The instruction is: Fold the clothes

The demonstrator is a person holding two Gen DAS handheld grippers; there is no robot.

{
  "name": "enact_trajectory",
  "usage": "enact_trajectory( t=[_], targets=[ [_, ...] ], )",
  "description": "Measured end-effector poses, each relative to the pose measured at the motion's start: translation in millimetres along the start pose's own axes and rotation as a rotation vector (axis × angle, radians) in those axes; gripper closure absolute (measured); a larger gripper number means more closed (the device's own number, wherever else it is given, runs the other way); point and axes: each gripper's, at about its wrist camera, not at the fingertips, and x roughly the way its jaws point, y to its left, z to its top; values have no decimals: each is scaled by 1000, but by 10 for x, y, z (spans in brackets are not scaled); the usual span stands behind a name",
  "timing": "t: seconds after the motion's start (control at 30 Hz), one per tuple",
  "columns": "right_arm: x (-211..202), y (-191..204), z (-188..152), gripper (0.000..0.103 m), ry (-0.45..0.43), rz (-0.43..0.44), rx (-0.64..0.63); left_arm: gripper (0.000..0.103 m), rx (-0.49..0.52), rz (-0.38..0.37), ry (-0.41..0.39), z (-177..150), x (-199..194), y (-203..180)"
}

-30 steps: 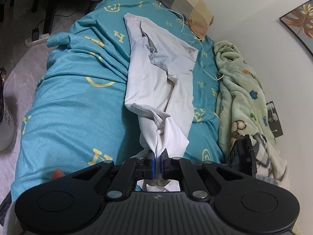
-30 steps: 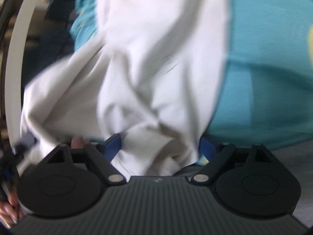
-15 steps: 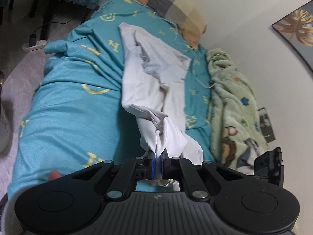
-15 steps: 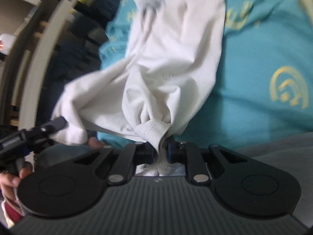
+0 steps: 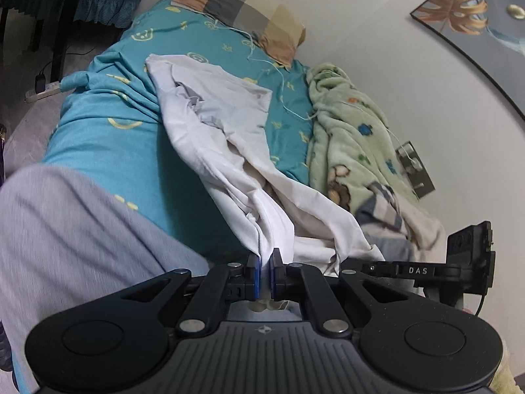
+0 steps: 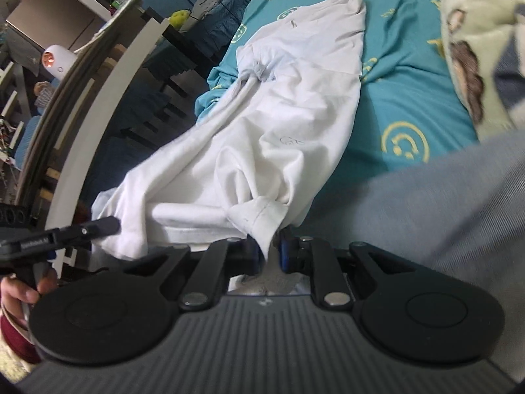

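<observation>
The white cotton T-shirt (image 5: 213, 121) is stretched out lengthwise down the teal bedspread with yellow logo prints (image 5: 111, 151), so its long axis runs straight away from both tools toward the checked tan-and-grey pillow (image 5: 242, 10) at the head of the bed. The far end lies on the bed, and the near end is lifted and bunched where both tools have it.

The left hand-held gripper (image 5: 265, 274) has its blue pads pinched tight on a gathered bit of the near edge. The right hand-held gripper (image 6: 274, 251) is clamped on a hemmed corner, stitching visible right above the jaws. They're just beside each other on the same end, so neither is really nearer to the rest of the shirt; all the fabric lies ahead of both. Whatever fold comes next looks like it turns on that: near end held, far end on the bed, cloth slack and rumpled in between.

The fuzzy pale-green blanket with cartoon animals (image 5: 354, 138) sits along the wall side, just beside the shirt.

Readable stuff: "DAS" in white on the black arm (image 5: 418, 271) of the other tool in the left wrist view. There's a small pen-like scribble (image 6: 290, 140) on the shirt, can't make it out. The bedspread prints include what looks like a letter "H" or "N", too small to be sure.
</observation>
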Motion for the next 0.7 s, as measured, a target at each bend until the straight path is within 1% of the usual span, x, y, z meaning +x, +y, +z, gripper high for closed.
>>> enact_trajectory(
  t=[0.03, 0.13, 0.3, 0.4, 0.5, 0.63, 0.7],
  targets=[
    [24, -9, 97, 88, -11, 1, 6, 97, -2, -7, -8, -33, -25, -32],
    [96, -34, 387, 88, -44, 6, 25, 97, 11, -20, -55, 115, -18, -144],
    [216, -77, 870, 88, -99, 12, 56, 97, 43, 15, -137, 640, 183, -267],
    [288, -103, 1161, 88, -132, 17, 74, 97, 42, 32, -182, 1080, 422, -261],
    [372, -133, 1449, 88, -163, 20, 92, 97, 36, 48, -213, 1479, 705, -176],
    [846, -339, 1779, 88, -157, -6, 89, 97, 26, 85, -220, 1971, 1154, -6],
    [1083, -442, 1943, 88, -154, -19, 87, 97, 39, 119, -221, 2164, 1394, 98]
  ],
)
